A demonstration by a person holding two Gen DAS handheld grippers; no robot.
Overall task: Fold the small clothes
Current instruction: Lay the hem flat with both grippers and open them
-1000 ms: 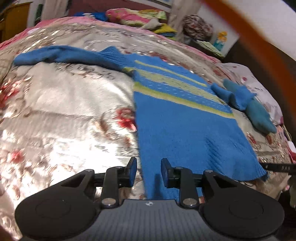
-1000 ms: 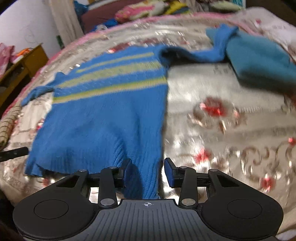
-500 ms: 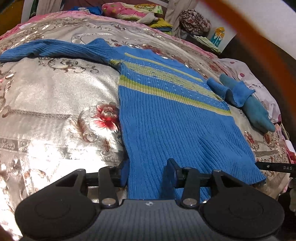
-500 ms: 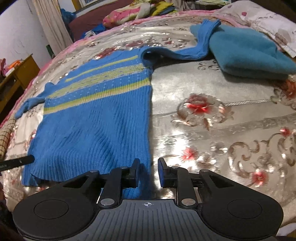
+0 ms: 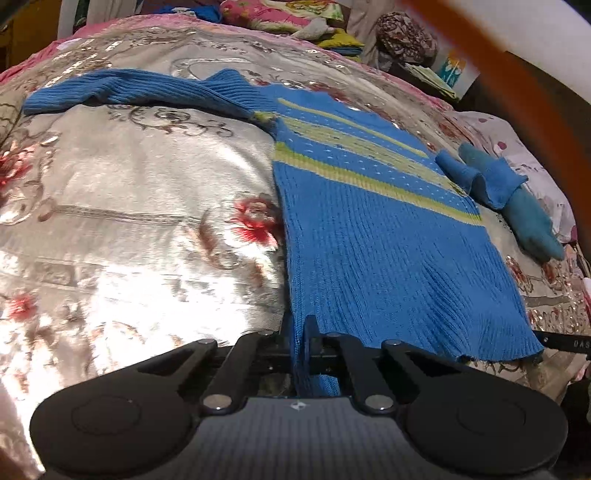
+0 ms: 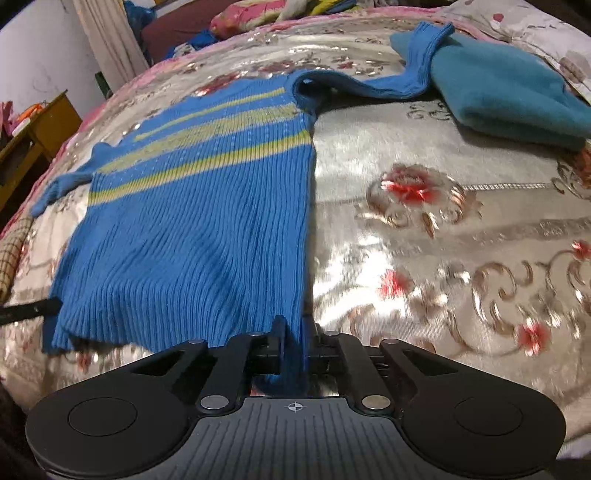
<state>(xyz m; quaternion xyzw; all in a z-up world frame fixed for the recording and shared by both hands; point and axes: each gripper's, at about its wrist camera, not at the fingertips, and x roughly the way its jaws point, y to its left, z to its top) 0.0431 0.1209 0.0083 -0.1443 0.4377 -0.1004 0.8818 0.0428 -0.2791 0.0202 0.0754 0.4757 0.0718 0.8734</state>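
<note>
A small blue ribbed sweater with yellow-green stripes lies flat on a shiny floral bedspread. My left gripper is shut on its near left hem corner, the knit pinched between the pads. In the right wrist view the same sweater spreads to the left, and my right gripper is shut on its near right hem corner. One sleeve stretches out to the far left; the other sleeve runs up over a teal garment.
A folded teal garment lies at the far right of the bedspread. Pillows and piled clothes sit at the head of the bed. A wooden side table stands left of the bed.
Both grippers have shut on the sweater's near hem corners; earlier their jaws stood apart around the hem edge.
</note>
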